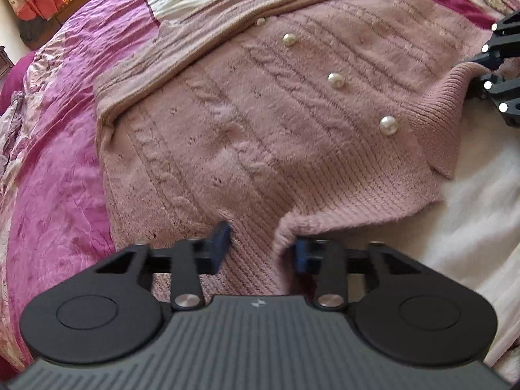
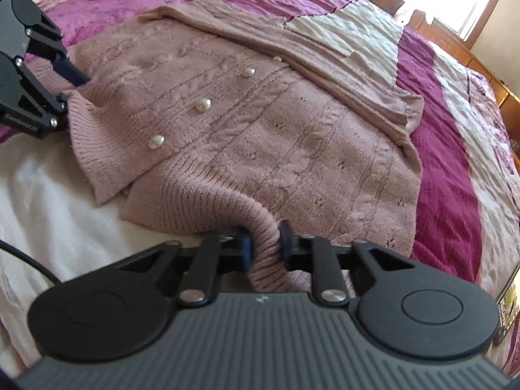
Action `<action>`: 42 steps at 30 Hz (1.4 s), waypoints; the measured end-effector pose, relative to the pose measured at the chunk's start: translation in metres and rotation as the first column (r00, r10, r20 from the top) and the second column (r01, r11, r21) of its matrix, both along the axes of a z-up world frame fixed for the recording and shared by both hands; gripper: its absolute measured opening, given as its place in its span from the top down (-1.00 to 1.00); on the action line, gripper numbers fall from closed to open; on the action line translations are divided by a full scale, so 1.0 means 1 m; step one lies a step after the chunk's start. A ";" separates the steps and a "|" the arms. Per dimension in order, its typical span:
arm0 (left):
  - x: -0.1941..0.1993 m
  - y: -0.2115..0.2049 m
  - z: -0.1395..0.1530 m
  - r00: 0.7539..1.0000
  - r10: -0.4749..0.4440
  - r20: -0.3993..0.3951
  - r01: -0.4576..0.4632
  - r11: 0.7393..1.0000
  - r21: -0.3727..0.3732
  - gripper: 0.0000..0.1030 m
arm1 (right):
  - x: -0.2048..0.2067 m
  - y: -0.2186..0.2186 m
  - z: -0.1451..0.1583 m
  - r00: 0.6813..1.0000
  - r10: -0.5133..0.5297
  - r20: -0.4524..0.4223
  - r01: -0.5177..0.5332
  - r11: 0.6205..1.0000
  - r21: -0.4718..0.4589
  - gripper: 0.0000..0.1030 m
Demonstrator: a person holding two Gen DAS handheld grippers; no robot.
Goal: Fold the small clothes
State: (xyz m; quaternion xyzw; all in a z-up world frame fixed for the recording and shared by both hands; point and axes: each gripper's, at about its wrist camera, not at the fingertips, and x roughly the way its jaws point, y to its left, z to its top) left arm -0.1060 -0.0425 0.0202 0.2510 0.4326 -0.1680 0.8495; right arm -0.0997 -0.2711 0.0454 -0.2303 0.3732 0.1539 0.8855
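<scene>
A fuzzy pink cable-knit cardigan [image 1: 260,113] [image 2: 276,130] with pearl buttons [image 1: 336,80] lies spread flat on the bed. My left gripper [image 1: 262,248] is open at one corner of the ribbed hem, with a stretch of hem between its fingers and a fold riding up against the right one. Across the hem it shows as the left gripper [image 2: 73,92], straddling that corner. My right gripper [image 2: 265,243] is shut on a bunched ridge of the hem at the other corner. The left wrist view has the right gripper [image 1: 477,78] at the far right, with the hem lifted in it.
A beige knit garment [image 1: 195,42] [image 2: 325,58] lies folded along the cardigan's far side. Underneath is a magenta and cream bedspread [image 1: 58,178] [image 2: 445,195], with a white fleecy blanket [image 1: 481,211] [image 2: 48,201] at the hem side. A black cable [image 2: 26,256] crosses the blanket.
</scene>
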 end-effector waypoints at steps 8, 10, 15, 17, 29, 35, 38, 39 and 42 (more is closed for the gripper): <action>0.001 0.012 0.023 0.996 0.068 0.050 -0.061 0.991 -0.116 0.73 | 0.001 -0.005 0.019 0.998 -0.027 0.061 0.024 0.998 0.061 0.73; 0.001 0.012 0.031 0.994 0.083 0.075 -0.073 0.989 -0.132 0.73 | 0.003 -0.006 0.025 0.996 -0.035 0.080 0.029 0.997 0.077 0.74; 0.006 0.016 0.050 0.984 0.120 0.130 -0.098 0.981 -0.169 0.76 | 0.009 -0.007 0.040 0.991 -0.054 0.121 0.041 0.993 0.108 0.74; 0.010 0.017 0.057 0.979 0.139 0.147 -0.111 0.976 -0.185 0.76 | 0.012 -0.007 0.046 0.989 -0.064 0.136 0.048 0.992 0.119 0.74; 0.046 0.018 0.101 0.950 0.209 0.231 -0.145 0.953 -0.265 0.77 | 0.050 -0.012 0.080 0.962 -0.159 0.220 0.111 0.970 0.217 0.75; 0.078 0.016 0.126 0.934 0.223 0.279 -0.138 0.946 -0.294 0.77 | 0.079 -0.012 0.098 0.938 -0.217 0.269 0.145 0.953 0.265 0.75; 0.097 0.014 0.139 0.924 0.235 0.302 -0.138 0.941 -0.309 0.78 | 0.098 -0.012 0.109 0.926 -0.239 0.291 0.155 0.946 0.284 0.75; 0.104 0.013 0.142 0.920 0.241 0.311 -0.140 0.939 -0.313 0.77 | 0.106 -0.012 0.112 0.922 -0.244 0.301 0.157 0.945 0.288 0.75; 0.130 0.011 0.153 0.907 0.259 0.331 -0.149 0.934 -0.324 0.78 | 0.127 -0.010 0.121 0.910 -0.256 0.325 0.160 0.942 0.294 0.75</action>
